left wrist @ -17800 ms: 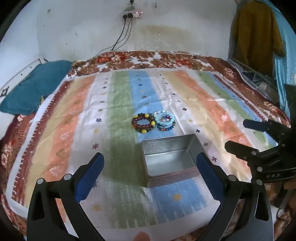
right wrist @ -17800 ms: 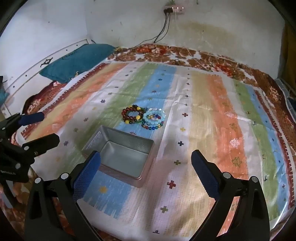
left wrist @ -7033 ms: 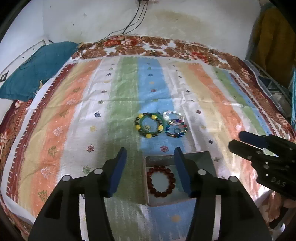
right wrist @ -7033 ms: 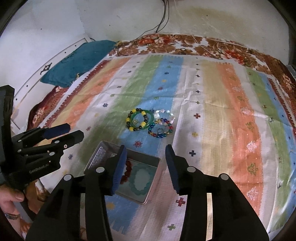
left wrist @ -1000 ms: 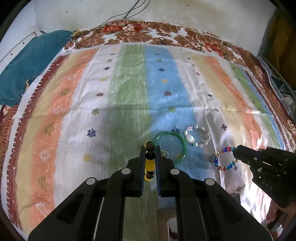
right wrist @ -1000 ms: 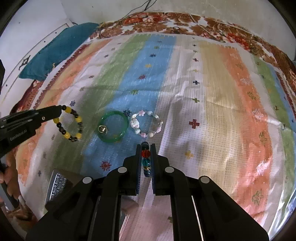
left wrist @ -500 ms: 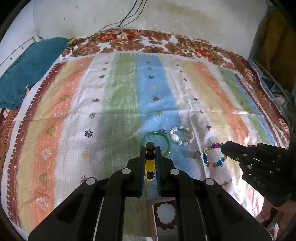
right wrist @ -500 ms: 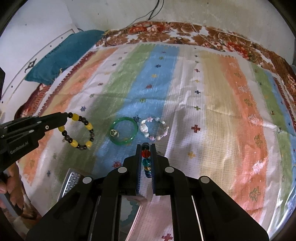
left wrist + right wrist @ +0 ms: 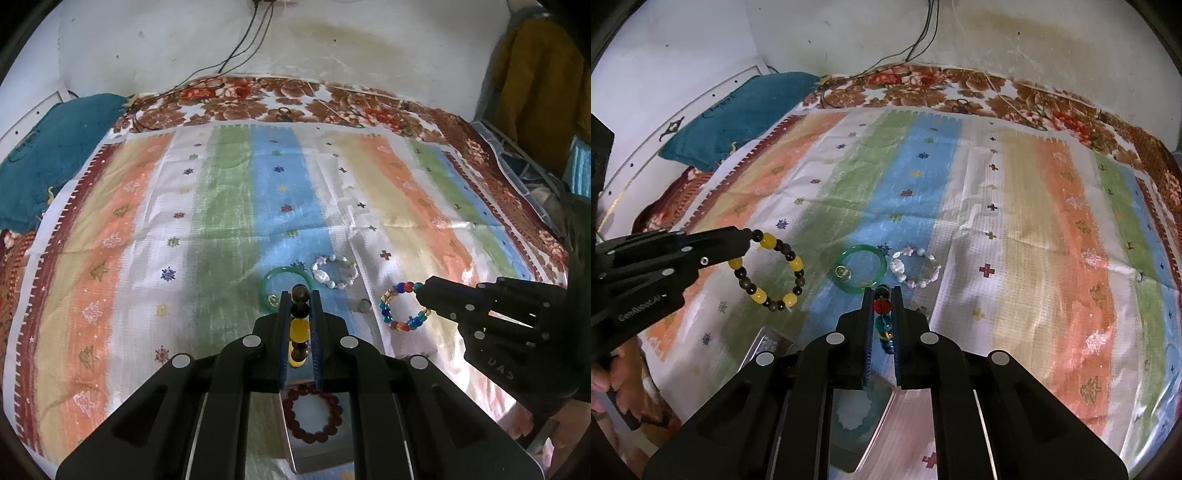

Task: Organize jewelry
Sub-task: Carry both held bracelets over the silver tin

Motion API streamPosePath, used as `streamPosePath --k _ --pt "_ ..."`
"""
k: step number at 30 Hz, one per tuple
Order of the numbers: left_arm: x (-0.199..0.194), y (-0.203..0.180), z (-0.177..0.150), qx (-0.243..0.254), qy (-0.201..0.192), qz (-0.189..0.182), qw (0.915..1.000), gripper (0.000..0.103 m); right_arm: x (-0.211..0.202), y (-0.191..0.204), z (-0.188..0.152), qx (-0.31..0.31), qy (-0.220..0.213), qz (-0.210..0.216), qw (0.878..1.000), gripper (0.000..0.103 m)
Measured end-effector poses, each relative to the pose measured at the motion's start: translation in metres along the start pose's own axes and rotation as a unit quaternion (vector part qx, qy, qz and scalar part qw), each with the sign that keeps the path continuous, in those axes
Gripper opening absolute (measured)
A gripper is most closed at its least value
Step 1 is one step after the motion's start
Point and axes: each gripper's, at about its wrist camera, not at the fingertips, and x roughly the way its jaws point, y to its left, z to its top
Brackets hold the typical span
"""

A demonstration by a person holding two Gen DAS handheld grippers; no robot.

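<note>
Two bracelets in hand, tin next

Our left gripper (image 9: 300, 328) pinches the yellow-and-dark bracelet (image 9: 767, 271); our right gripper (image 9: 882, 325) clamps the multicoloured bracelet (image 9: 402, 307). We judge both should open over the tin (image 9: 314, 458) beneath the fingers.

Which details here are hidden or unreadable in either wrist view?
- Metal tin: both views, gripper bodies cover most; only the dark red bead bracelet shows inside.
- Small metallic object on the striped cloth: left view, too small to identify.
- Charm inside the green bangle: too small.
</note>
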Motion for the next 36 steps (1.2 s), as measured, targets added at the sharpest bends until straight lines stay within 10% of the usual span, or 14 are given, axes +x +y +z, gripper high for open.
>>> streamPosePath --k 36 --pt "-0.041 -0.027 -0.052 0.017 -0.001 -0.012 0.9998 0.011 -0.036 0.029 -0.051 -0.009 0.01 0.04 0.999 0.011"
